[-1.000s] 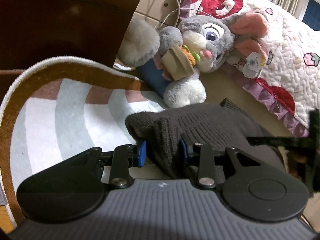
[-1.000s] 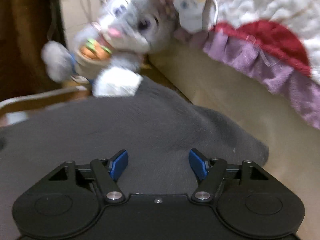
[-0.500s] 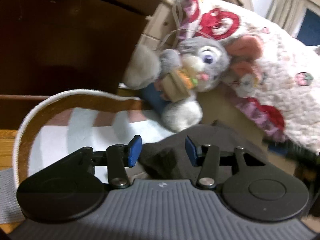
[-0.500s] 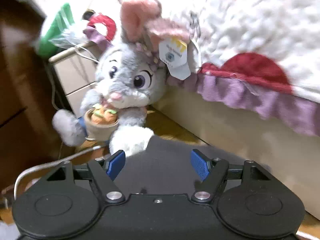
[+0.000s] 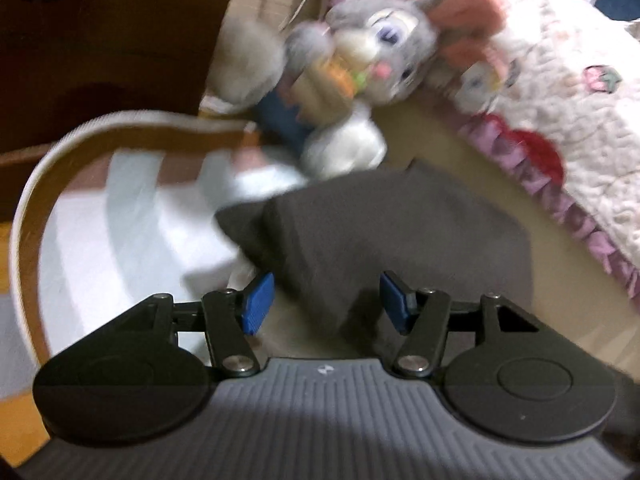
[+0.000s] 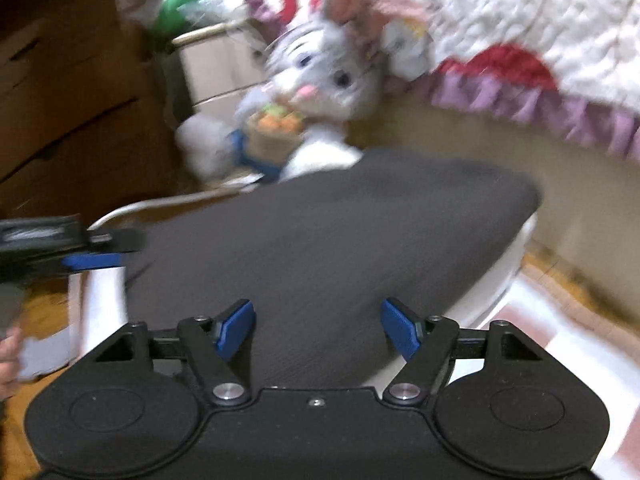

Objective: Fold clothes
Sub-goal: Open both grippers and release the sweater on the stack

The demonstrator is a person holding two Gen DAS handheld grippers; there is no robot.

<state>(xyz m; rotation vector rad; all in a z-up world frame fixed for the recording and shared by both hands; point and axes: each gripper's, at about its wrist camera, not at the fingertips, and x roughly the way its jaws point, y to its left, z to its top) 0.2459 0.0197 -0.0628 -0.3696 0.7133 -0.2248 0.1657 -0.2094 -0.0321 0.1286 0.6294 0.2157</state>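
Observation:
A dark grey knitted garment point(image 5: 392, 232) lies folded on a striped rug point(image 5: 120, 208) beside the bed. My left gripper point(image 5: 326, 304) hovers at the garment's near left corner. Its jaws are opening, and a loose fold sits between the blue pads point(image 5: 258, 302) without being pressed. In the right wrist view the garment point(image 6: 320, 240) fills the middle. My right gripper point(image 6: 318, 332) stands open just above its near edge, gripping nothing. The left gripper point(image 6: 100, 248) shows at the left edge of that view, with part of a hand point(image 6: 8, 356) below it.
A grey plush rabbit point(image 5: 360, 60) holding a carrot basket sits just behind the garment. The bed, with a white quilt and purple frill point(image 5: 560, 92), runs along the right. Dark wooden furniture point(image 5: 100, 20) and a drawer cabinet point(image 6: 60, 100) stand on the left.
The left gripper, shut on a fold of the garment a second ago, has let go, spread its jaws and lifted back. The right gripper swept sideways; the left gripper now shows in its view.

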